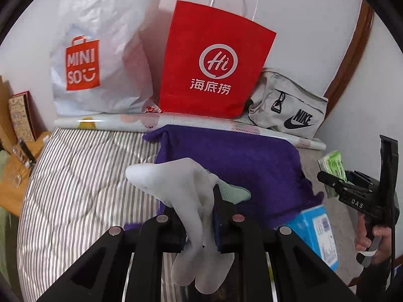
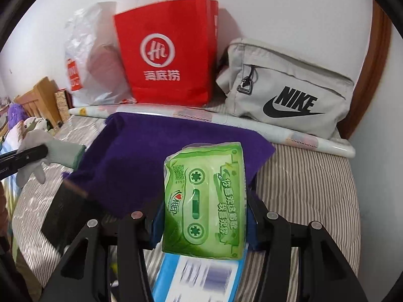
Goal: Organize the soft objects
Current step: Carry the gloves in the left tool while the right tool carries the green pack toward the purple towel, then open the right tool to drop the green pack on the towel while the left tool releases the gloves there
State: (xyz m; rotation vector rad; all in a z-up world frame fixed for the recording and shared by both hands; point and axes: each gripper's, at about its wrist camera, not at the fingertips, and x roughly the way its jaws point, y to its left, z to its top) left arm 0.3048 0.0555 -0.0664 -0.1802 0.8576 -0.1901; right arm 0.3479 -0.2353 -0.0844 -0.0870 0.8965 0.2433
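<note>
My left gripper is shut on a white knit glove, held above the striped bed near the left edge of a purple towel. The glove and left gripper show at the far left of the right wrist view. My right gripper is shut on a green tissue pack, held above the near edge of the purple towel. The right gripper shows at the right of the left wrist view with the green pack behind it.
A blue tissue pack lies on the bed below the right gripper. At the wall stand a white Miniso bag, a red paper bag, a grey Nike bag and a rolled mat. Wooden furniture is left.
</note>
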